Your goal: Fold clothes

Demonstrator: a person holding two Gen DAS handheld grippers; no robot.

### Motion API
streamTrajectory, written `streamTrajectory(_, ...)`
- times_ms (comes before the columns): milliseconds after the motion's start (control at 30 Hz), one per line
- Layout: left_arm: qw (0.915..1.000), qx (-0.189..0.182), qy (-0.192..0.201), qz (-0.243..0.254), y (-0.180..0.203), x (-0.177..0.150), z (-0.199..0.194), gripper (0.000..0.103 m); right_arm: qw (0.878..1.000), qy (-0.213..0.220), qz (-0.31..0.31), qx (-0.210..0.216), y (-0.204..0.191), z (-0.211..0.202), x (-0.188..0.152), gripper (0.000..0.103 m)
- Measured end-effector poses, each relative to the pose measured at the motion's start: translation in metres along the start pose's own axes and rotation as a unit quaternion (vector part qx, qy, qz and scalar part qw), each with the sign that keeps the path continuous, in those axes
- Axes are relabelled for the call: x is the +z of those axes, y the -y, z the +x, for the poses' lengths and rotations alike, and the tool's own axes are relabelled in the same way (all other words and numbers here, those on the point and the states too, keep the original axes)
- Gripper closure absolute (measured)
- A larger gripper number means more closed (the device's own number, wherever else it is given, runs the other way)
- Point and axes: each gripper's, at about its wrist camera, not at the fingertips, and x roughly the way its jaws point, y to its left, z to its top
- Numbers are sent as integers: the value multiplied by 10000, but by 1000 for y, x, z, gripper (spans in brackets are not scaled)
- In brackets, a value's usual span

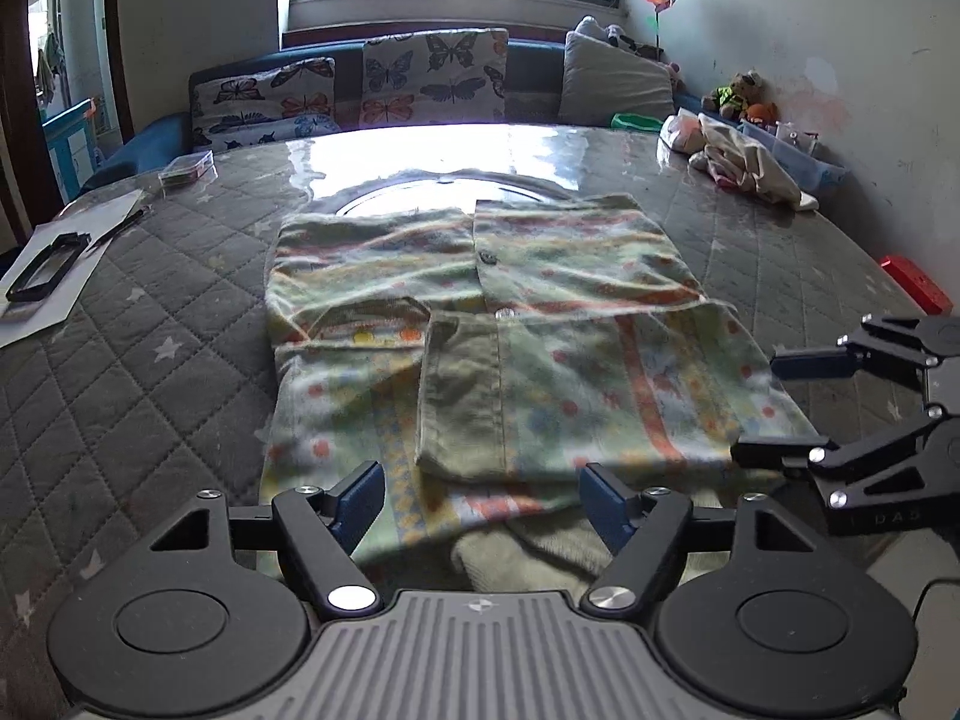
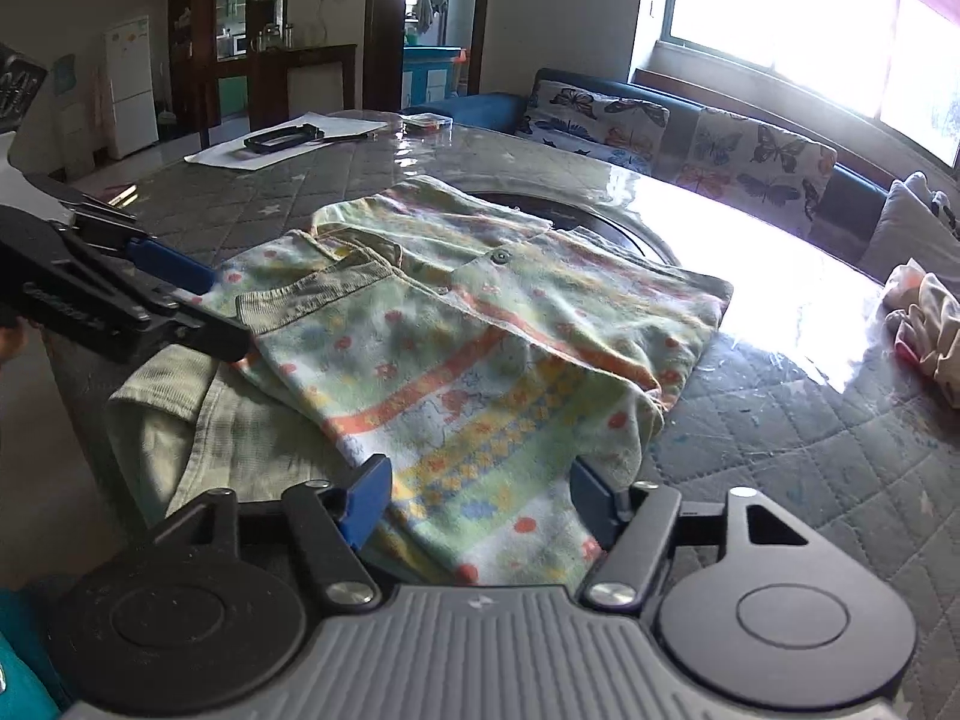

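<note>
A pale green child's shirt [image 1: 510,348] with orange and yellow printed bands lies partly folded on the quilted grey table [image 1: 150,312], buttons up. It also shows in the right wrist view [image 2: 480,336]. My left gripper [image 1: 483,501] is open at the shirt's near hem, its blue pads either side of the cloth. My right gripper [image 2: 480,495] is open at the shirt's right side edge, with cloth between its pads. The right gripper shows in the left wrist view [image 1: 774,402], and the left gripper shows in the right wrist view [image 2: 204,306].
A white paper with a black frame [image 1: 45,264] lies at the table's left. A small clear box [image 1: 186,168] sits far left. A heap of pale clothes [image 1: 738,162] lies far right, a red object [image 1: 915,282] at the right edge. A sofa with butterfly cushions [image 1: 390,84] stands behind.
</note>
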Motion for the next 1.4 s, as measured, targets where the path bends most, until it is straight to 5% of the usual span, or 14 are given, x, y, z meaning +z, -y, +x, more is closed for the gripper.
streamTrajectory(400,9992,65,-389,-87,9,-15,-10,21,9998,27,-201,-41,-3,-12,-8,26)
streamTrajectory(900,9949,690,-736,30,23,-11,-11,0,9996,47,-287,62,-13,-11,-7,16)
streamTrajectory(1400,9912,954,-918,60,26,-7,-9,0,9996,-12,-259,108,-13,-4,-5,14)
